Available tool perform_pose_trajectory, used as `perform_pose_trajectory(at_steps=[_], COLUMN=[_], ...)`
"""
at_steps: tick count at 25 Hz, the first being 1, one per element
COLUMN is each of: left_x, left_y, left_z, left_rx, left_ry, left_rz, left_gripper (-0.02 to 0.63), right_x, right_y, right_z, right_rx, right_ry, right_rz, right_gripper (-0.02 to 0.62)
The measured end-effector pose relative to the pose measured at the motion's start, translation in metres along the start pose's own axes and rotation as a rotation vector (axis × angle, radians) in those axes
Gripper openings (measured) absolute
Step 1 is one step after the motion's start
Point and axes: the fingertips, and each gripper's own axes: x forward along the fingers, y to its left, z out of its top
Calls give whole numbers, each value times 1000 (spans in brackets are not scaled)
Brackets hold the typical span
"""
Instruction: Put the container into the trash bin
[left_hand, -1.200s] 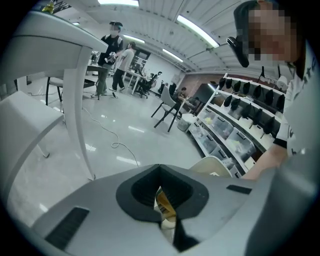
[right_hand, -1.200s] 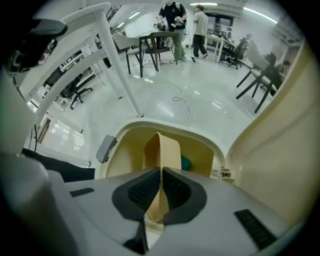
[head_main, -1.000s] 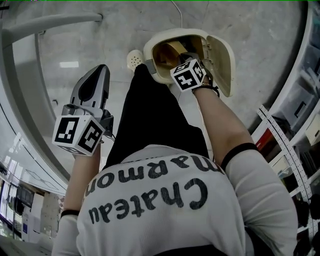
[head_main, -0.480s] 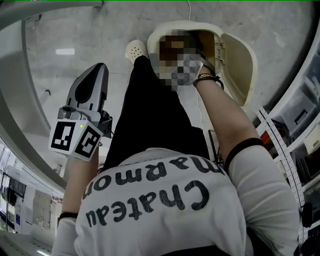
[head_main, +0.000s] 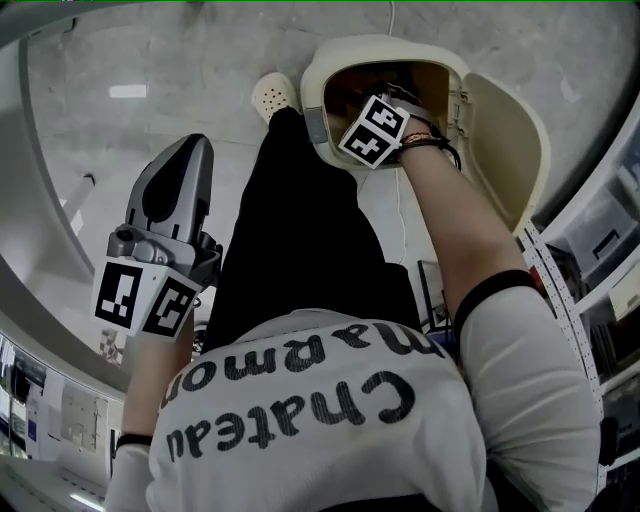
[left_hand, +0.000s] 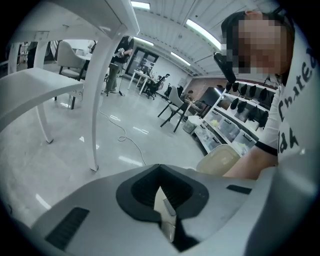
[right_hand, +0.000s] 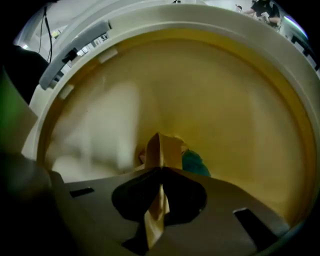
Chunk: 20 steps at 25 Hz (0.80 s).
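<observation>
A cream trash bin (head_main: 318, 75) stands on the floor in front of the person, its lid (head_main: 505, 150) swung open to the right. My right gripper (head_main: 385, 102) reaches down into the bin's mouth, its marker cube at the rim. In the right gripper view the right gripper (right_hand: 160, 172) is shut on a tan folded paper container (right_hand: 163, 147), held over the yellowish inner wall (right_hand: 225, 100). Something teal (right_hand: 196, 163) lies at the bottom. My left gripper (head_main: 188, 152) hangs beside the person's left leg, shut and holding nothing (left_hand: 160, 176).
A white shoe (head_main: 272, 95) shows left of the bin. A curved white table edge (head_main: 40, 250) runs along the left, and shelving (head_main: 585, 290) stands at the right. A cable (left_hand: 125, 140) lies on the floor among white table legs.
My right gripper has sunk further into the bin's mouth with the container. The left gripper has dropped slightly, still shut.
</observation>
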Motion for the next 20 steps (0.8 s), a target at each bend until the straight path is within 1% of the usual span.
perform_pose_trajectory(at_steps=[5, 11, 20], left_x=[8, 15, 17], left_y=[0, -1, 7], left_z=[6, 4, 9], left_rx=[6, 23, 36], left_ry=[-28, -33, -65], left_rz=[-9, -17, 10], left_gripper=[23, 23, 23], right_x=[13, 18, 26], right_y=[-1, -11, -11], right_z=[-2, -3, -5], right_rx=[-10, 2, -19], right_ry=[18, 18, 26], right_rz=[10, -20, 0], right_gripper=[40, 40, 40])
